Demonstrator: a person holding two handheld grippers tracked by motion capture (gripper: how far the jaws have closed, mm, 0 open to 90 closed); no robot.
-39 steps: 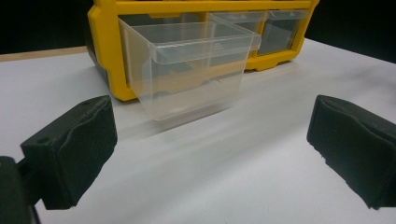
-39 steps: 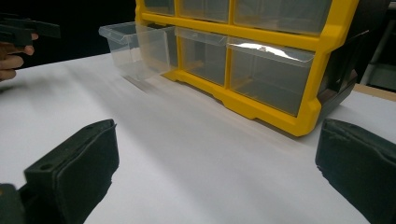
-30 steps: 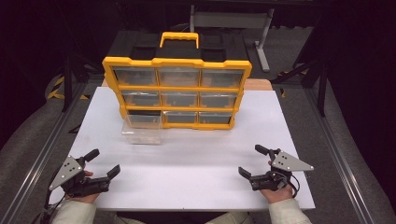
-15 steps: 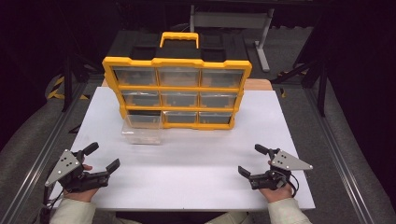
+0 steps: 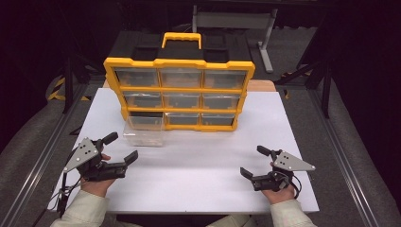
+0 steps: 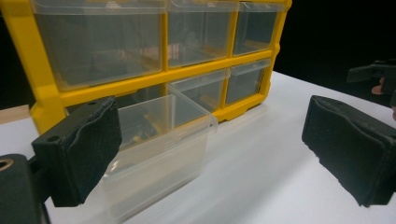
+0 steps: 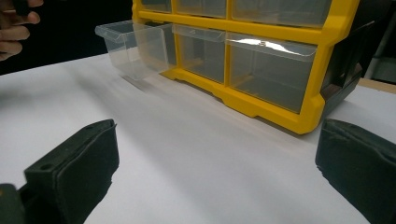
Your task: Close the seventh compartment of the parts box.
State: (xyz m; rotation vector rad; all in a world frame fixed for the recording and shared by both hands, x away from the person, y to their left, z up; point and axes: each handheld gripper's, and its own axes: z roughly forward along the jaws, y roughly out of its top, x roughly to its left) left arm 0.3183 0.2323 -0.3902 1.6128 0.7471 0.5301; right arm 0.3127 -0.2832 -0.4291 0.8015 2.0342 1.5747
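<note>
Near left on the white table: left gripper, jaws spread wide, gripping nothing, aimed toward the clear drawer. Just beyond it, that drawer pulled out of the bottom-left slot, resting on the table against the cabinet's front. Centre, far side: yellow drawer cabinet, upright, remaining clear drawers pushed in, handle on top. Near right: right gripper, jaws likewise spread and empty, well apart from the cabinet.
</note>
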